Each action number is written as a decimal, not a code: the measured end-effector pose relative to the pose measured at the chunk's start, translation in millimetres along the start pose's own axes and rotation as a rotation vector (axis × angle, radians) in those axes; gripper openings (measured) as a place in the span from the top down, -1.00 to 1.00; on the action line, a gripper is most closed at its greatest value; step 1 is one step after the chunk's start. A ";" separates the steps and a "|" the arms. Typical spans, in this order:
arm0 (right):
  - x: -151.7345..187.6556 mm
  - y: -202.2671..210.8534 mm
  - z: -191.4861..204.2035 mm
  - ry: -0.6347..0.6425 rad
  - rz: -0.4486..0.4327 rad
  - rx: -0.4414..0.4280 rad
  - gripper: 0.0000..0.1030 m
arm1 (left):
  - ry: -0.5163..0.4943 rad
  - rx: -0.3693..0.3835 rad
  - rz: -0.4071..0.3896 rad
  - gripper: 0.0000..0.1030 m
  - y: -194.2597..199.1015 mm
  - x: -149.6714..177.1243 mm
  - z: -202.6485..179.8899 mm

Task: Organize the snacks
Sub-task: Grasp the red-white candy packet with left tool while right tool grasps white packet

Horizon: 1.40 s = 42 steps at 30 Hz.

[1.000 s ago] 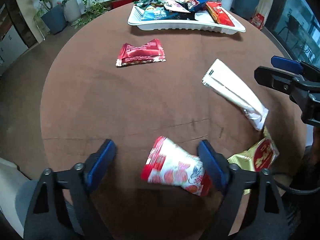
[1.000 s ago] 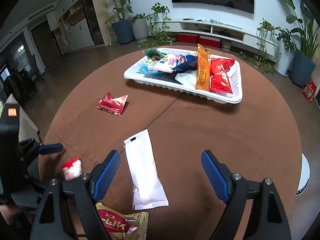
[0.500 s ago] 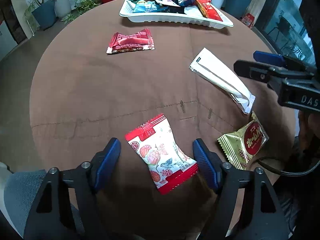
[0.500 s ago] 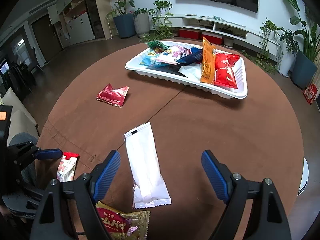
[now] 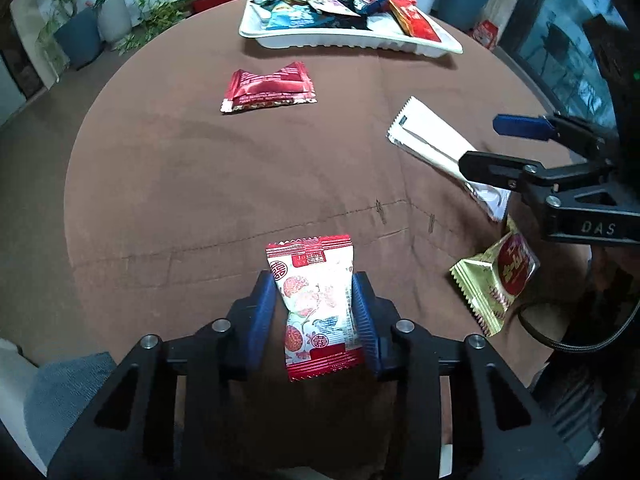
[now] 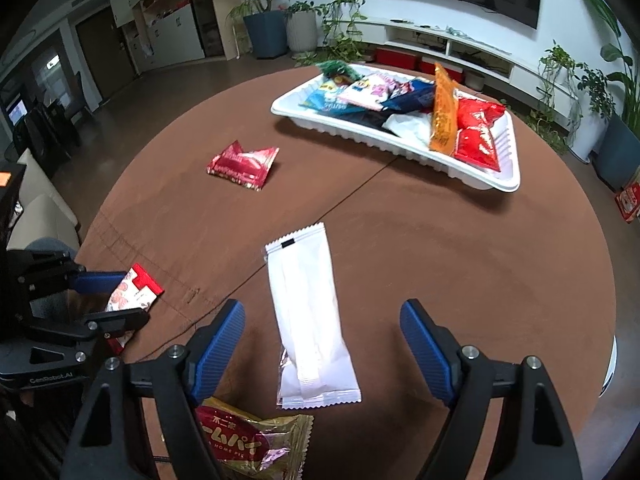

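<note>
The red-and-white fruit-print snack packet [image 5: 318, 300] lies on the brown desk [image 5: 240, 168] at its near edge, lengthwise between the blue fingers [image 5: 262, 312] of the left gripper [image 5: 316, 292]. Those fingers are closing, and their pads already press the packet's two long sides about mid-body. To do this step well, the squeeze should stay on the puffed middle rather than the crimped ends, firm enough to keep the slippery film from sliding but not so hard that the contents get crushed; a straight lift before travelling toward the white tray [image 5: 312, 42] at the far side would likely keep it from dragging on the cloth.

The right gripper [image 6: 322, 344] hovers over the long white wrapper [image 6: 308, 316], its fingers [image 6: 424, 348] standing wide on either side and just starting to close, touching nothing yet. A gold-and-red pie packet [image 6: 244, 440] lies nearest the person, and a dark red packet [image 5: 268, 86] sits mid-desk, well apart from the rest.
</note>
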State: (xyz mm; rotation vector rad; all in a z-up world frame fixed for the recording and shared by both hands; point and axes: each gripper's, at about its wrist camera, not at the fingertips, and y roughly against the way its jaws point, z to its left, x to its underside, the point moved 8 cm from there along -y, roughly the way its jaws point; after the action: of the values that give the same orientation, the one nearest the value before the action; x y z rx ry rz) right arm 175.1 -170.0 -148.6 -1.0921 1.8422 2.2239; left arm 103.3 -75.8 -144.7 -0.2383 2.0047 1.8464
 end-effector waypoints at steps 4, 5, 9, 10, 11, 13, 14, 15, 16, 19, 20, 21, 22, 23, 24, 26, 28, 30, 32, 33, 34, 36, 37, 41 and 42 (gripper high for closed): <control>2.8 -6.9 0.1 0.008 0.025 0.010 -0.50 | -0.033 -0.012 0.002 0.28 -2.9 -1.2 -1.6; 3.2 -8.4 0.2 0.011 0.030 0.014 -0.50 | -0.036 -0.010 0.002 0.28 -3.0 -1.4 -1.4; 6.0 -15.4 4.1 0.028 0.054 0.020 -0.47 | -0.044 -0.011 -0.003 0.28 -3.4 -1.0 -1.8; 6.3 -17.7 5.0 0.034 0.061 0.021 -0.46 | -0.046 -0.013 -0.005 0.28 -3.5 -0.5 -2.0; 7.0 -19.5 6.1 0.039 0.067 0.020 -0.43 | -0.048 -0.013 -0.007 0.28 -3.8 -0.7 -2.3; 7.4 -22.1 8.2 0.051 0.068 0.023 -0.40 | -0.046 -0.004 -0.009 0.29 -3.5 -0.7 -2.0; 7.0 -23.1 8.4 0.050 0.068 0.022 -0.39 | -0.044 0.005 -0.012 0.29 -3.6 -0.6 -1.6; 6.5 -23.6 8.2 0.049 0.067 0.022 -0.39 | -0.041 0.014 -0.013 0.29 -3.4 -0.9 -1.0; 6.4 -23.3 8.1 0.048 0.065 0.023 -0.38 | -0.040 0.020 -0.013 0.29 -3.0 -0.8 -0.8; 5.2 -22.8 8.1 0.050 0.065 0.028 -0.33 | -0.043 0.030 -0.011 0.29 -2.5 -1.4 0.4; 4.8 -22.6 7.9 0.052 0.065 0.028 -0.30 | -0.044 0.032 -0.011 0.29 -2.4 -1.5 0.4; 4.4 -22.3 8.0 0.053 0.065 0.028 -0.26 | -0.047 0.032 -0.011 0.30 -2.1 -1.2 -0.1; 4.0 -22.0 8.4 0.056 0.065 0.027 -0.23 | -0.049 0.032 -0.011 0.30 -2.2 -1.4 -0.4; 3.7 -21.9 9.3 0.061 0.066 0.025 -0.18 | -0.051 0.034 -0.011 0.30 -2.2 -1.5 -0.7; 3.1 -21.6 10.0 0.065 0.066 0.024 -0.13 | -0.051 0.037 -0.011 0.30 -2.0 -1.8 -0.5; 2.8 -21.0 12.7 0.076 0.069 0.016 -0.04 | -0.054 0.042 -0.012 0.30 -1.7 -1.9 -0.3; 2.2 -21.5 14.1 0.082 0.073 0.012 0.01 | -0.056 0.047 -0.013 0.30 -2.0 -1.8 -1.2; 1.7 -21.4 14.2 0.084 0.078 0.005 0.10 | -0.057 0.057 -0.010 0.30 -1.7 -2.3 -0.8; 1.4 -21.1 13.5 0.084 0.083 0.001 0.31 | -0.060 0.064 -0.008 0.31 -1.7 -2.3 -0.5; 1.6 -21.2 13.7 0.086 0.084 -0.001 0.33 | -0.063 0.066 -0.006 0.31 -1.6 -2.5 -0.7; 1.7 -21.3 14.2 0.089 0.087 -0.002 0.34 | -0.069 0.069 -0.004 0.32 -1.6 -2.7 -1.1; 1.9 -21.3 15.2 0.094 0.090 -0.003 0.38 | -0.079 0.067 -0.002 0.32 -1.9 -2.8 -2.3; 1.6 -21.2 15.3 0.092 0.087 -0.004 0.40 | -0.085 0.067 -0.002 0.34 -1.8 -2.7 -2.8; 0.3 -19.5 15.2 0.085 0.077 -0.013 0.51 | -0.094 0.080 -0.004 0.39 -2.2 -4.0 -5.7; -0.1 -19.0 15.3 0.084 0.075 -0.017 0.53 | -0.089 0.089 -0.006 0.39 -1.9 -4.1 -6.0</control>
State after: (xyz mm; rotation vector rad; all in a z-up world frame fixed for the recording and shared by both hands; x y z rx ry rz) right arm 176.6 -151.1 -163.9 -1.1548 1.9308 2.2716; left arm 106.7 -82.5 -144.5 -0.1341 2.0170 1.7273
